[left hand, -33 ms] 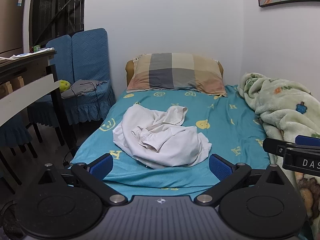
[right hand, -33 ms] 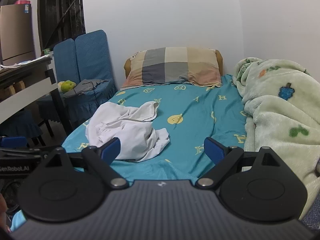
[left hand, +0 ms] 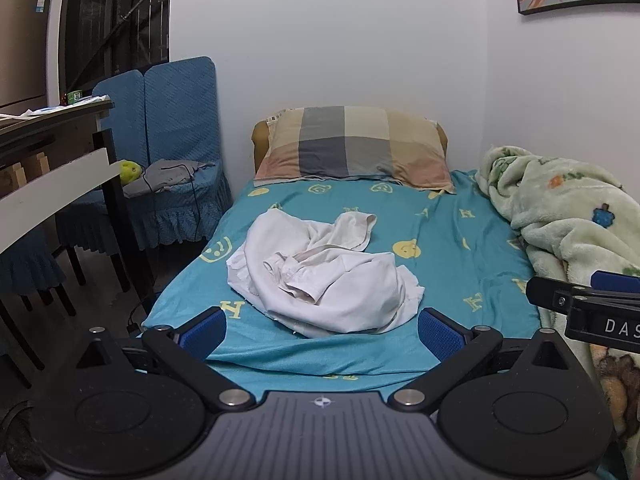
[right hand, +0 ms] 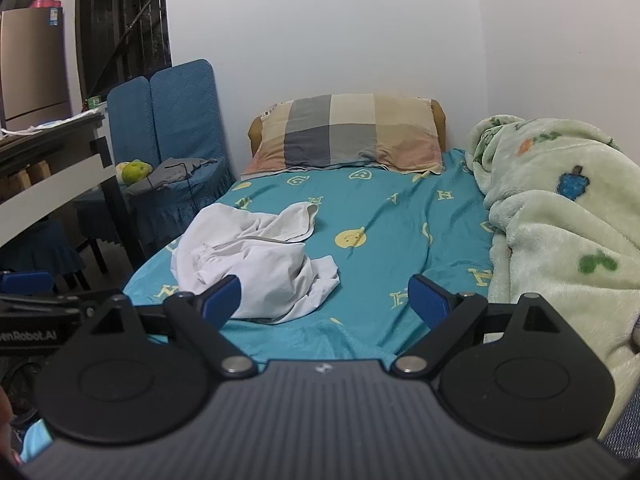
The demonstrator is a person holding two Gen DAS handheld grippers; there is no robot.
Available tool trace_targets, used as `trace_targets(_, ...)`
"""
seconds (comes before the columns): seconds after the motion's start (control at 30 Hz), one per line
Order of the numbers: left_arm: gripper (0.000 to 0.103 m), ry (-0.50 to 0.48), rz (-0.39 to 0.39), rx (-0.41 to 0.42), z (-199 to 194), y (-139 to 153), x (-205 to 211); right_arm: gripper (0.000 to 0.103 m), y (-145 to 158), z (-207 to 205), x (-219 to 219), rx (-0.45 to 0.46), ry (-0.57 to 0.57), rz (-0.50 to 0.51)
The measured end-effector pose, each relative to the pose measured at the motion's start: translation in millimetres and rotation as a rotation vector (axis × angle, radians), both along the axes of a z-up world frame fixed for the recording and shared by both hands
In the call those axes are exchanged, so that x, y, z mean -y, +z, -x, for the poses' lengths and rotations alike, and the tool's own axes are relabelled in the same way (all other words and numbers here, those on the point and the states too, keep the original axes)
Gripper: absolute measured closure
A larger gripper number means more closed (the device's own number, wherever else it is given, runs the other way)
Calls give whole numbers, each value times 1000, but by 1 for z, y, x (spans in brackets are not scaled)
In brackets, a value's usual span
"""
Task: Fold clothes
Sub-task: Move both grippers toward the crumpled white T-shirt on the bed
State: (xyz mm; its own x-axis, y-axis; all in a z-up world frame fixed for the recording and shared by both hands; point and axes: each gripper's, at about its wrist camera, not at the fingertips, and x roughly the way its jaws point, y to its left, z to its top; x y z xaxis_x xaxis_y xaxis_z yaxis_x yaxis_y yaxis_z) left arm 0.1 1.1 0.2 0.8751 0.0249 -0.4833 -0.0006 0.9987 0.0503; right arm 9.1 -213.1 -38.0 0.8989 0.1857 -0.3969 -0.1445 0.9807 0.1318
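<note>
A crumpled white garment (left hand: 320, 276) lies in a heap on the near half of the bed's teal sheet (left hand: 452, 240). It also shows in the right wrist view (right hand: 256, 264), left of centre. My left gripper (left hand: 322, 334) is open and empty, held at the foot of the bed just short of the garment. My right gripper (right hand: 326, 304) is open and empty, beside the left one, to the right of the garment. The right gripper's side shows in the left wrist view (left hand: 588, 308).
A checked pillow (left hand: 352, 148) lies at the head of the bed. A pale green fleece blanket (left hand: 568, 216) is piled along the right side by the wall. Blue-covered chairs (left hand: 176, 152) and a desk (left hand: 52, 160) stand left of the bed.
</note>
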Motion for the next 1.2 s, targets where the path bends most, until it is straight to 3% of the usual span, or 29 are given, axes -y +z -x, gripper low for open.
trace_targets(1.2,0,13,16,-46,0,-11,-15,11,-15,-3,-8,-46,23,-6)
